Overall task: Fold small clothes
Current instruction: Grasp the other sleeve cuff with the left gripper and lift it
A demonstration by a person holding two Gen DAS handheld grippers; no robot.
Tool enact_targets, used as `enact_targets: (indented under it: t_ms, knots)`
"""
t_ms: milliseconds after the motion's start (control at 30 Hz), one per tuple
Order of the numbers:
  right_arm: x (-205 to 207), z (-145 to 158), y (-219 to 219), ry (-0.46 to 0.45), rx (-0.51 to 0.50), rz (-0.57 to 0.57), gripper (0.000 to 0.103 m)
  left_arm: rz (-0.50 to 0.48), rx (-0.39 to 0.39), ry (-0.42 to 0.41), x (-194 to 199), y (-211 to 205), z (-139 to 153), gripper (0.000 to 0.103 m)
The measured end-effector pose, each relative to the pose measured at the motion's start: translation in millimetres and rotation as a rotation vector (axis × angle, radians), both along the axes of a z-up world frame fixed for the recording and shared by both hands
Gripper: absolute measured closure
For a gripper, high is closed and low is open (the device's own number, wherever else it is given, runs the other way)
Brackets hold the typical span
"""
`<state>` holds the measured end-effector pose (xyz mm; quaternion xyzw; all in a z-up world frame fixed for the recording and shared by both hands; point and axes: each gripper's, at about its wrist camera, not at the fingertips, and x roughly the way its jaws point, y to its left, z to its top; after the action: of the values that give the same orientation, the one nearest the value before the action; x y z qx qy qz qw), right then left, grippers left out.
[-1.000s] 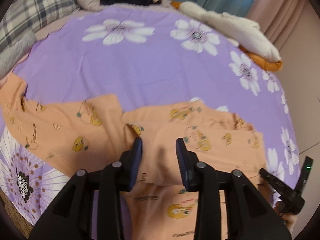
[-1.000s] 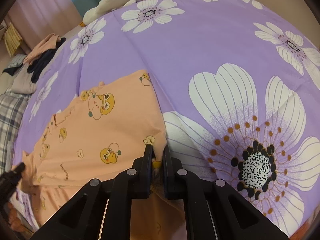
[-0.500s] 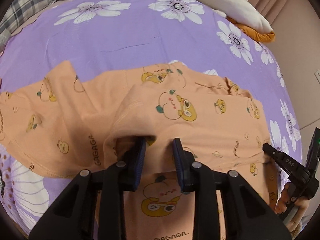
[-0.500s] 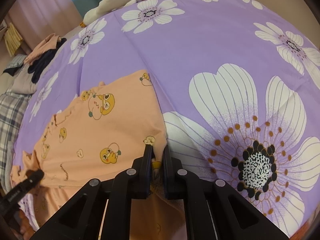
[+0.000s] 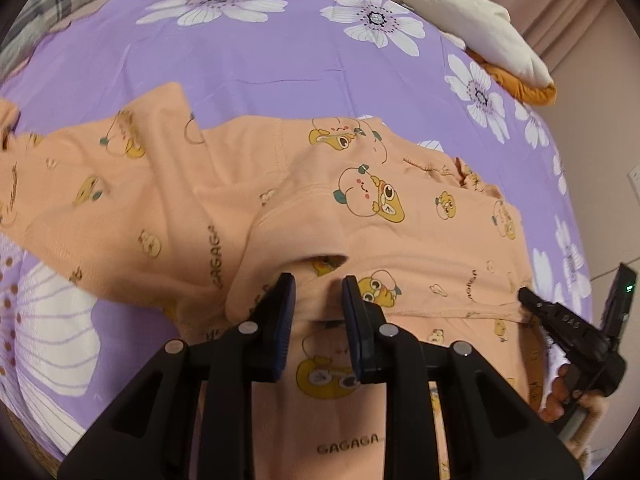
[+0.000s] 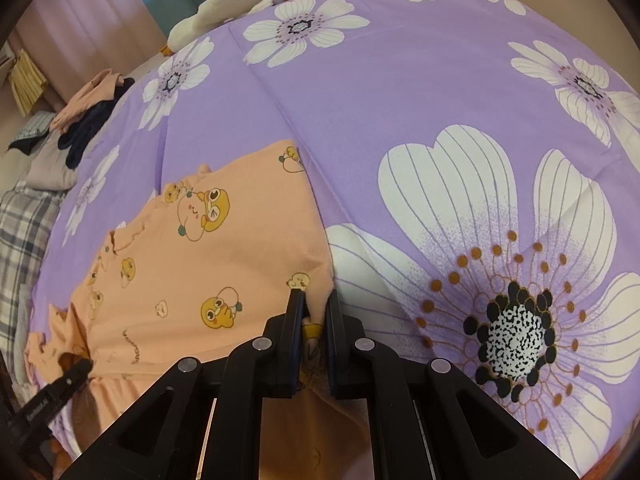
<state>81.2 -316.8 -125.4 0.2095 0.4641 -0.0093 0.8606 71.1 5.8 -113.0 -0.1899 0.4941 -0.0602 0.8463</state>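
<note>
The peach garment (image 5: 360,216) lies spread on the purple floral bedsheet (image 5: 260,60). The right tool (image 6: 314,312) is clamped on its edge at 6 o'clock; the left tool (image 5: 318,300) stands parted around a raised fold. Closing on one layer only risks the fold slipping and bunching.
</note>
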Motion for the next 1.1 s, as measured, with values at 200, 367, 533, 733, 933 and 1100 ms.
enact_targets:
  t_ms: [200, 367, 533, 733, 933, 1100]
  knots:
    - [-1.1, 2.2, -1.4, 0.003, 0.008, -0.005, 0.096, -0.002, -0.047, -0.02, -19.6, 12.2, 20.2, 0.077]
    - [-8.1, 12.8, 0.4, -0.006, -0.012, -0.013, 0.073, 0.099, -0.006, -0.096, -36.3, 41.5, 48.2, 0.048]
    - [-18.5, 34.2, 4.8, -0.09, -0.034, -0.008, 0.035, 0.258, 0.012, -0.148, -48.8, 86.7, 61.3, 0.027]
    - [-23.9, 55.2, 16.9, -0.191, -0.015, 0.032, 0.027, 0.429, -0.024, -0.148, -59.9, 140.4, 58.4, 0.018]
    - [-20.3, 59.8, 36.9, -0.229, -0.027, 0.063, 0.022, 0.549, -0.014, -0.108, -67.7, 183.5, 41.9, 0.018]
    - [-15.3, 59.0, 53.1, -0.228, -0.03, 0.103, 0.018, 0.615, -0.003, -0.073, -59.2, 212.5, 34.0, 0.018]
